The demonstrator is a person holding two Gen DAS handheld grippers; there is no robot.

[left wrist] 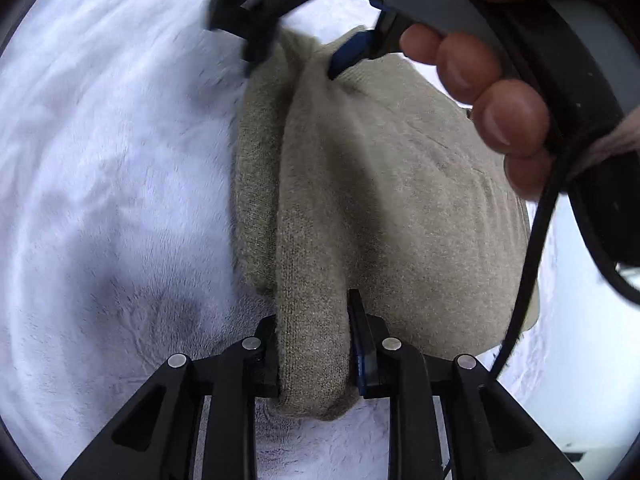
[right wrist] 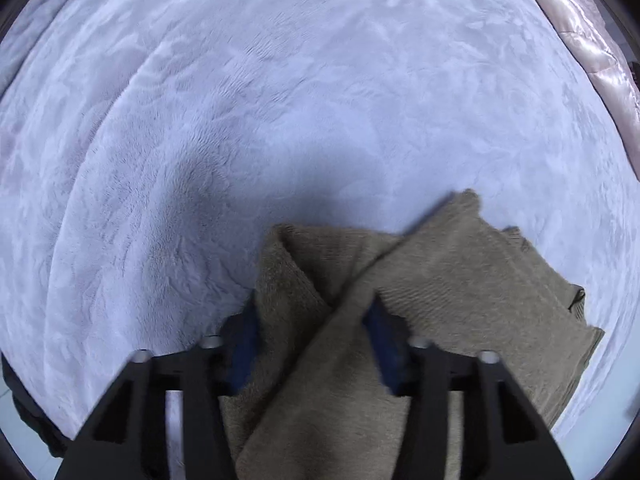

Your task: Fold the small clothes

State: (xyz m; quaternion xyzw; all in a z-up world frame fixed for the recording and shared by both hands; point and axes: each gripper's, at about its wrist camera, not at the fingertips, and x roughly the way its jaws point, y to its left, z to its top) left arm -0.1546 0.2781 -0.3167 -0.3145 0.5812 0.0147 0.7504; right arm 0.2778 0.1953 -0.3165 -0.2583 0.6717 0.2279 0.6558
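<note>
While both grippers grasp it, a small khaki knitted garment [left wrist: 380,200] lies partly lifted over a pale lilac fleece blanket [left wrist: 100,160] that covers the whole work surface. In the left wrist view, the garment's long axis runs straight away from the camera, from the left gripper [left wrist: 314,344] at the bottom of the picture to the right gripper [left wrist: 296,52] at the top. A thick rolled fold forms a ridge along that line, with a second, looser fold beside it on the left and a flatter panel spreading to the right. The left gripper's jaws are pinched on the near end of the ridge, the cloth bulging out below them. The right gripper's jaws clamp the far end (one blue-padded finger presses into the knit there). Only this view shows the person's hand [left wrist: 492,92] wrapped around the right gripper's grey handle, and a black cable [left wrist: 528,264] hanging across the garment.

In the right wrist view, the garment [right wrist: 460,272] fills the lower middle and right, two layers crossing in a diagonal overlap between the right gripper [right wrist: 312,340] fingers, which are closed onto the cloth. Its free end stretches away to the right, resting on the blanket [right wrist: 280,100]. Only this view shows a shiny pink quilted cover [right wrist: 592,40] along the blanket's far right edge.
</note>
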